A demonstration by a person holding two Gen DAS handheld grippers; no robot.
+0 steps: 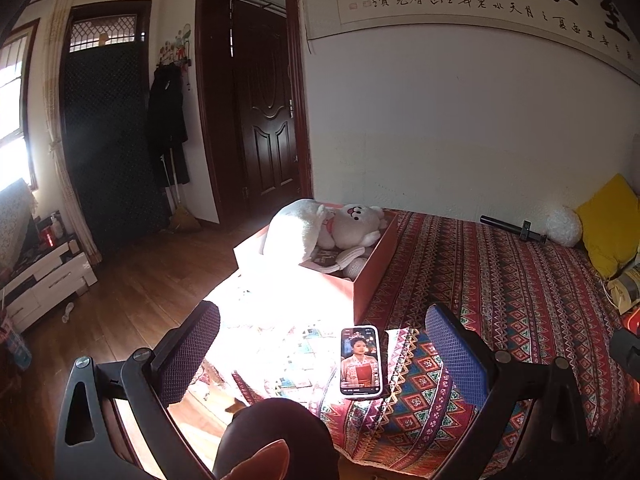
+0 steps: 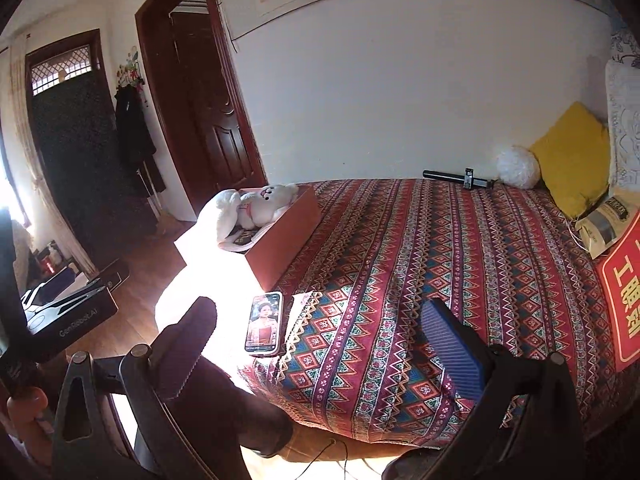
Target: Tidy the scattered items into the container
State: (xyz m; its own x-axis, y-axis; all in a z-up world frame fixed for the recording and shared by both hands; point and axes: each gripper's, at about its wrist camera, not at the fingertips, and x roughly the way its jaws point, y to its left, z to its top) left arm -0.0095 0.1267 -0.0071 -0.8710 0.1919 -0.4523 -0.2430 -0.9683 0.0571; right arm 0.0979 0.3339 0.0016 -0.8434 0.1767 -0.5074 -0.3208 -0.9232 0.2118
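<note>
An orange-red box (image 1: 374,276) (image 2: 288,236) stands on the left corner of the patterned bed. A white plush bear (image 1: 354,222) (image 2: 266,200) and another white soft toy lie in it. A lit phone (image 1: 359,362) (image 2: 264,324) lies flat on the bedspread near the front edge. My left gripper (image 1: 324,344) is open, and the phone shows between its fingers without touching them. My right gripper (image 2: 320,344) is open too, over the bedspread just right of the phone. A black rod-like tool (image 1: 512,227) (image 2: 460,178) and a white fluffy ball (image 1: 564,226) (image 2: 518,168) lie at the far wall.
A yellow pillow (image 2: 572,160), a paper bag (image 2: 604,224) and a red sign (image 2: 624,300) sit at the bed's right end. Strong sunlight washes out the bed's left corner. A person's dark-clad leg (image 1: 280,432) is below the grippers. Wooden floor and a low white cabinet (image 1: 48,280) lie to the left.
</note>
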